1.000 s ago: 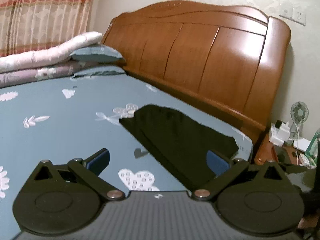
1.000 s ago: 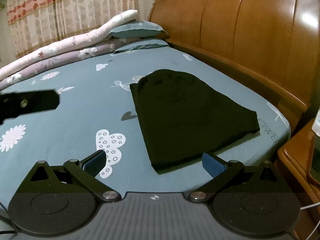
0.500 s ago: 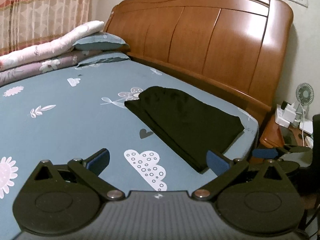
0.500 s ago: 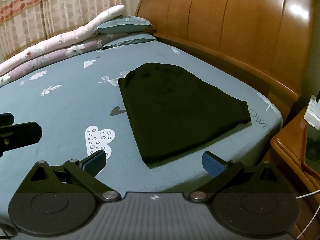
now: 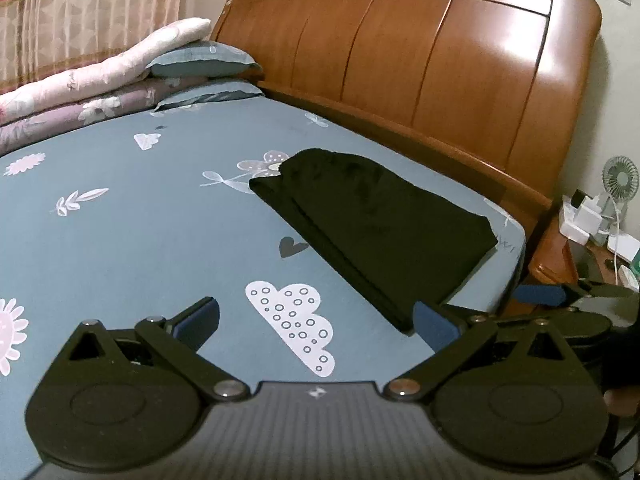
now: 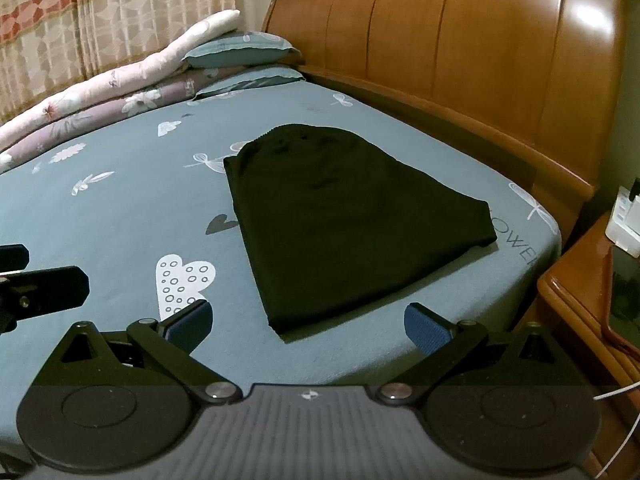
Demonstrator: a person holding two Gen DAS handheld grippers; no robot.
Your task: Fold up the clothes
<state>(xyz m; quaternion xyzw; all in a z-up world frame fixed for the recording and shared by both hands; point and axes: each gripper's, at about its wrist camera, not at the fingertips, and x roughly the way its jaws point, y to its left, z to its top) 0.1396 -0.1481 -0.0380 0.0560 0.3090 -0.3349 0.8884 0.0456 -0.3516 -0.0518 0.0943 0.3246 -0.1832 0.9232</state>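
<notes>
Black folded garment point(image 6: 344, 224) flat on bed point(image 6: 120, 216); both grippers spread, empty

Black garment point(image 6: 344, 220), plain dark knit, no print visible. Folded flat into a tapered shape: narrow rounded end toward the pillows, wide end toward the near corner of the bed. Layered edges stacked along the left side point(image 5: 320, 236), at least two plies showing. Gathered, slightly ribbed rim at the narrow end. Lying on the blue patterned sheet point(image 6: 120, 216), near the headboard side, close to the mattress corner. Surface smooth, few wrinkles.
</notes>
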